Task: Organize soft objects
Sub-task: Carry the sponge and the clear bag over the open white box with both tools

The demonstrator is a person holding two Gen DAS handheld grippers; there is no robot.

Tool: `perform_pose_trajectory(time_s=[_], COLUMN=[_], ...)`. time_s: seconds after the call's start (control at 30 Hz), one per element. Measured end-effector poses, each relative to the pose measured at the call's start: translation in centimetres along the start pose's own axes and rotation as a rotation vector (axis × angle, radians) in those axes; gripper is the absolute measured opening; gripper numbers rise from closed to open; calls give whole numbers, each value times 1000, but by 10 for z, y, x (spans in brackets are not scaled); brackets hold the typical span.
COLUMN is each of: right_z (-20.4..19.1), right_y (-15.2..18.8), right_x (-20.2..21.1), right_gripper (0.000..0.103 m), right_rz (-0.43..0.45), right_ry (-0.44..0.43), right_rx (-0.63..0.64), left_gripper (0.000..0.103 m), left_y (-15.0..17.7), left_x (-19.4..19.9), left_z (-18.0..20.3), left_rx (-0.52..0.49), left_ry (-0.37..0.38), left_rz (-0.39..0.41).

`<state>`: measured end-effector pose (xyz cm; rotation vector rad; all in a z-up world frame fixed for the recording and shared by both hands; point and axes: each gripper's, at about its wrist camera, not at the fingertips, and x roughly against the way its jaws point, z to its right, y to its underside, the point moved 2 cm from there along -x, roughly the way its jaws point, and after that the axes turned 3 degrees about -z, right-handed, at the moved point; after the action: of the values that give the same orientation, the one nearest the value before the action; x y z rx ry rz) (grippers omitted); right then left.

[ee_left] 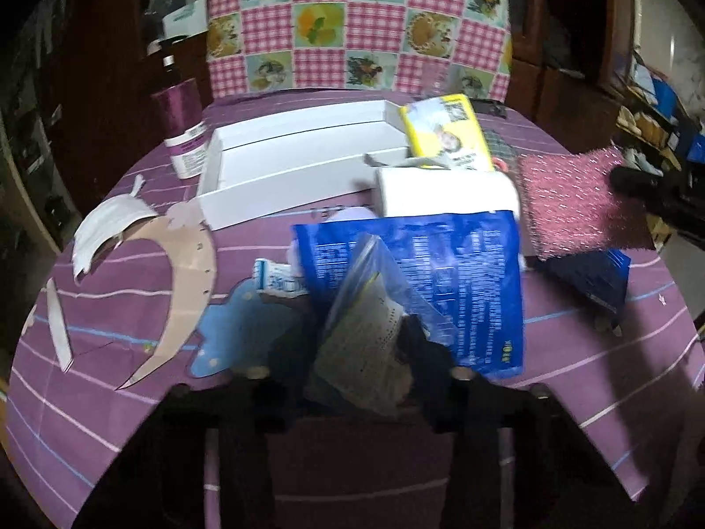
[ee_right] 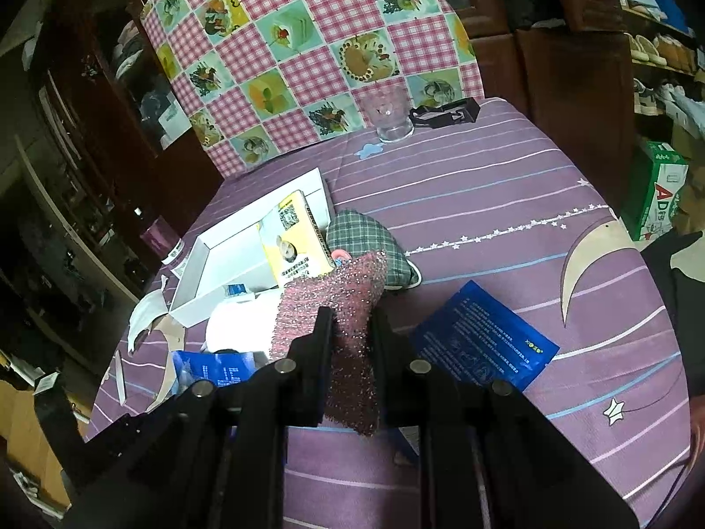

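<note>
The right gripper (ee_right: 350,330) pinches a pink sparkly cloth (ee_right: 348,308), held up above the purple tablecloth (ee_right: 484,203), near the white tray (ee_right: 198,273) and yellow packet (ee_right: 291,238). The left gripper (ee_left: 352,352) seems clamped on a clear bag (ee_left: 370,308) with a blue pouch (ee_left: 440,264) against it, though blur hides the pads. A second blue pouch (ee_right: 480,344) lies flat to the right.

Only "AD" reads clearly, on the green-and-white carton (ee_right: 658,194).
</note>
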<state>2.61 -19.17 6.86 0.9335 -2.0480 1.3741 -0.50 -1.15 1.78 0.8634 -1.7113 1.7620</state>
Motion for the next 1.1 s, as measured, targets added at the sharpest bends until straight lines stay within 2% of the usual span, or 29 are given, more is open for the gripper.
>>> perform_pose_trajectory(time_s=[0.03,0.17,0.3,0.63,0.77,0.87,1.1], right_z=[1,1,-1,-7,-12,-17,-30], right_y=[0,0,2,4,1,-3,-30], right_x=[-1,-2,-3,3,12,17,36], right_gripper=[19,19,19,19,19,19,19], right_rz=[-1,-1,-2,28,58,69,26], right_ry=[1,1,2,-2,-53,-71,-137], right_rx=[-1,5,16,27,36,39,-5], left_gripper=[19,13,11,9,8,8,8], left_y=[1,3,3,1,-2,-10,-48], left_x=[2,6,13,31,43,54,80], left_z=[-4,-23,-36,-61,-65,-67,-60], left_rx=[14,80,109,168,175,174,158], left_ry=[-8,23,-4,2,9,8,29], left_rz=[5,5,29,69,90,99,149])
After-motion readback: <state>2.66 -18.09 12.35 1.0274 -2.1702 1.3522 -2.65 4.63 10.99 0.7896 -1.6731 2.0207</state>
